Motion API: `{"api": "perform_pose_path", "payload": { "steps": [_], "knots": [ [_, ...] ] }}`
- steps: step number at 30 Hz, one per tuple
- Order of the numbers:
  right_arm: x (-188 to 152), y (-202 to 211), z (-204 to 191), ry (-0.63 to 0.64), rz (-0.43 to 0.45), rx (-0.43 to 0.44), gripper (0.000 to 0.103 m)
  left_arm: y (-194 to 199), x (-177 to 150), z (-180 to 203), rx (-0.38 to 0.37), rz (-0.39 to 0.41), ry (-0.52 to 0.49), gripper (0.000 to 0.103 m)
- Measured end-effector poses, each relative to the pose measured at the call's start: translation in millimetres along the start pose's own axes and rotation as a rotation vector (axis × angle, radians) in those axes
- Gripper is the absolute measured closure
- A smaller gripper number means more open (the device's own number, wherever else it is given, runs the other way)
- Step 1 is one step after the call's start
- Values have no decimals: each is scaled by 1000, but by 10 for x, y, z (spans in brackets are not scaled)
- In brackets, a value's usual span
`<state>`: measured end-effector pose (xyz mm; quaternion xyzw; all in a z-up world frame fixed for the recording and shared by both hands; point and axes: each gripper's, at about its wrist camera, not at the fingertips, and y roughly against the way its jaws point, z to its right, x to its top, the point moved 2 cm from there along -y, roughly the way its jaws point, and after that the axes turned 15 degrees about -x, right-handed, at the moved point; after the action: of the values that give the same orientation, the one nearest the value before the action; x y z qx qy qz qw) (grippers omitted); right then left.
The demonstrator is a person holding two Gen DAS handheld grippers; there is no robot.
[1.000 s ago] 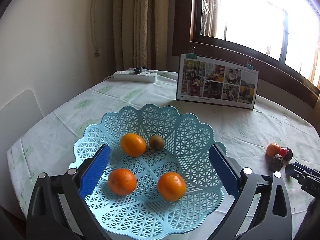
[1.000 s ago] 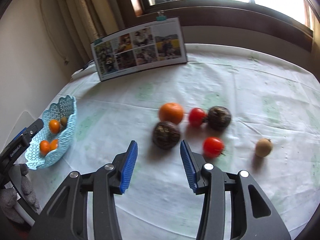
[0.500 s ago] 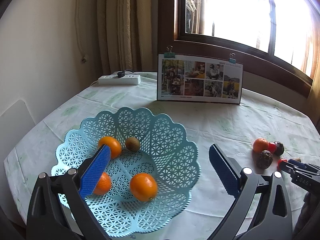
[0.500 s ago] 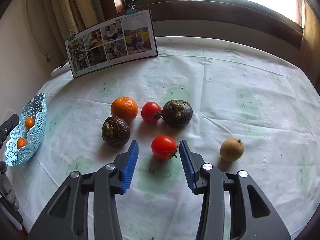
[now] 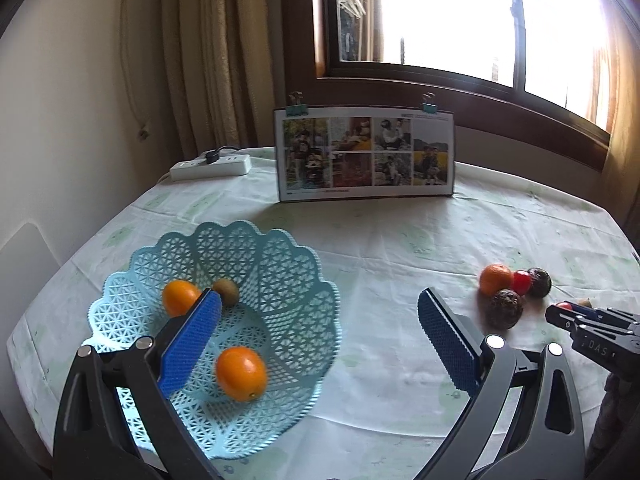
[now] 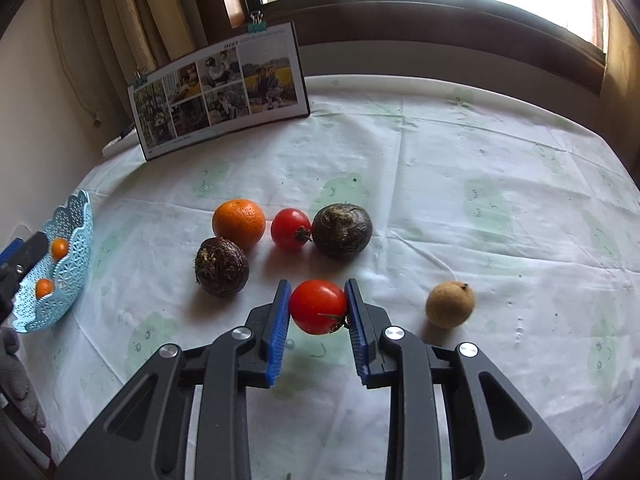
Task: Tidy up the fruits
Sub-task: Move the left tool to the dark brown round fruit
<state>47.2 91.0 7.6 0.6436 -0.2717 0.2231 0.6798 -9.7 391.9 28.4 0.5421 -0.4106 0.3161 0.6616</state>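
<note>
Right gripper (image 6: 318, 310), reaching low and level over the counter (image 6: 440, 168), pinches a red tomato (image 6: 318, 306) between its two blue pads (image 6: 280, 328); the tomato's stem end points toward the camera and to the right pad. Whether the tomato rests on the cloth or is lifted cannot be told. It sits near the counter's front edge, in front of a cluster: an orange (image 6: 239, 222), a second tomato (image 6: 290, 229) and two dark, rough-skinned fruits (image 6: 342, 230) (image 6: 221, 266). A small tan fruit (image 6: 450, 304) lies apart to the right.

Left gripper (image 5: 320, 332) hovers with its pads spread wide and nothing between them, above the right rim of a light-blue lattice basket (image 5: 280, 264) near the counter's left edge. The basket holds two visible oranges (image 5: 241, 374) (image 5: 180, 296) and a small brown fruit (image 5: 226, 290); the left pad (image 5: 188, 344) covers part of the basket's inside. A photo board (image 5: 366, 158) stands along the far edge, a power strip (image 5: 210, 168) at the far left corner.
</note>
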Motion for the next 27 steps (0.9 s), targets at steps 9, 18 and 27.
{"api": "perform_pose_path", "payload": {
  "steps": [9,18,27],
  "knots": [
    [-27,167,227,-54,41,9,75,-217,32,485,-83,-45,-74,3],
    [14,290,324,-88,74,35,75,-458,16,855,-126,-102,-126,3],
    [37,323,412,-122,87,27,75,-632,0,1146,-159,-136,-179,3]
  ]
}}
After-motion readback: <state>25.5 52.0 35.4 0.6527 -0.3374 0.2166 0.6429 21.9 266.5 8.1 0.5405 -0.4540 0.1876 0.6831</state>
